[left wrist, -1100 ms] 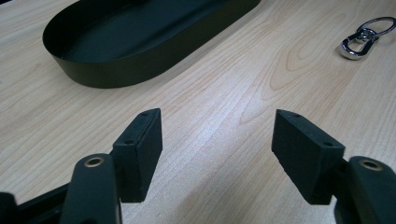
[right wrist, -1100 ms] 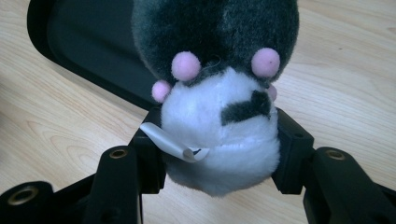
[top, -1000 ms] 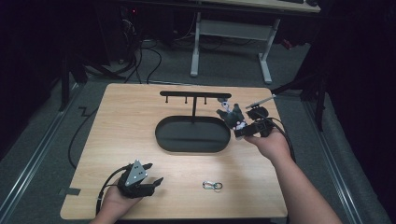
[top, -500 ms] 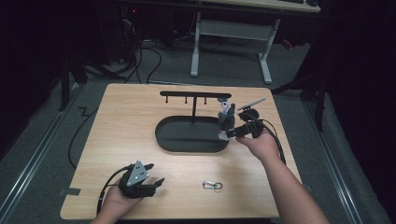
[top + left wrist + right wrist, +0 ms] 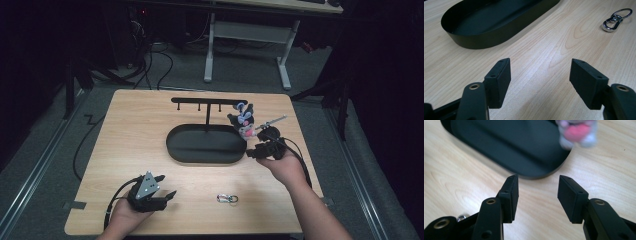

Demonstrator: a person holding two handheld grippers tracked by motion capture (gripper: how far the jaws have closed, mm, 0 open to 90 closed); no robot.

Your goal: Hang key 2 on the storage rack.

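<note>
A black oval tray (image 5: 180, 152) lies mid-table, and a T-shaped hook rack (image 5: 200, 100) rises from it. A small grey, pink and blue plush charm (image 5: 243, 120) appears to hang at the rack's right end. My right gripper (image 5: 251, 151) is just below and right of it, open, with nothing between its jaws. In the right gripper view those jaws (image 5: 537, 178) point at the tray's rim (image 5: 534, 173), and the charm (image 5: 577, 132) is blurred beyond it. My left gripper (image 5: 167, 186) rests open near the front left. Its jaws (image 5: 540, 62) are over bare wood.
A silver clasp with a ring (image 5: 227, 198) lies on the wood near the front edge, between my two hands, and appears in the left gripper view (image 5: 616, 19) beyond the jaws. The tray wall (image 5: 486, 41) lies ahead of the left gripper. Cables trail off the table's left side.
My right gripper has pulled back toward the person and away from the charm, which stays by the rack's right end. The left gripper has not moved.
</note>
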